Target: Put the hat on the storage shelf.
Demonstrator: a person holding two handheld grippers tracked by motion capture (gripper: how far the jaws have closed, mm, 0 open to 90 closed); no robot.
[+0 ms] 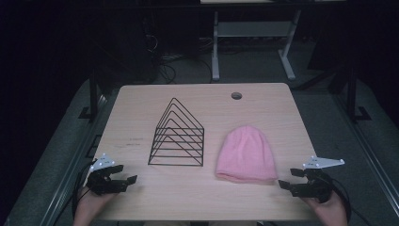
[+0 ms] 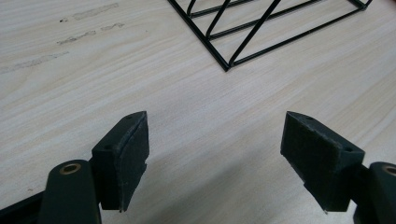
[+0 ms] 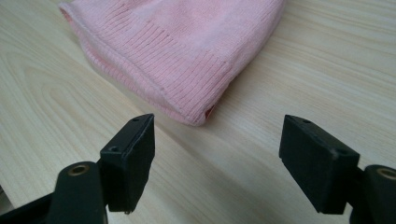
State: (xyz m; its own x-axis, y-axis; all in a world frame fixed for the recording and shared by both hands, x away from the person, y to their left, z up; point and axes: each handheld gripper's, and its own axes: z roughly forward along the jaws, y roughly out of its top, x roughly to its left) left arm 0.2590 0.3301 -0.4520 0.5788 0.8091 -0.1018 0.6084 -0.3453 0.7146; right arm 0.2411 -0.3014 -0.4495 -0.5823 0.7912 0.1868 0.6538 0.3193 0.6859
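The pink hat (image 1: 246, 155) lay just ahead of the right gripper (image 1: 294, 179), brim toward its open, empty fingers (image 3: 128, 161); the left gripper (image 1: 123, 175), fingers also open, sat farther off.

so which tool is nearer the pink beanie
Right. The right tool sits just off the pink beanie's near right corner; the left tool is far across the table, near the wire rack.
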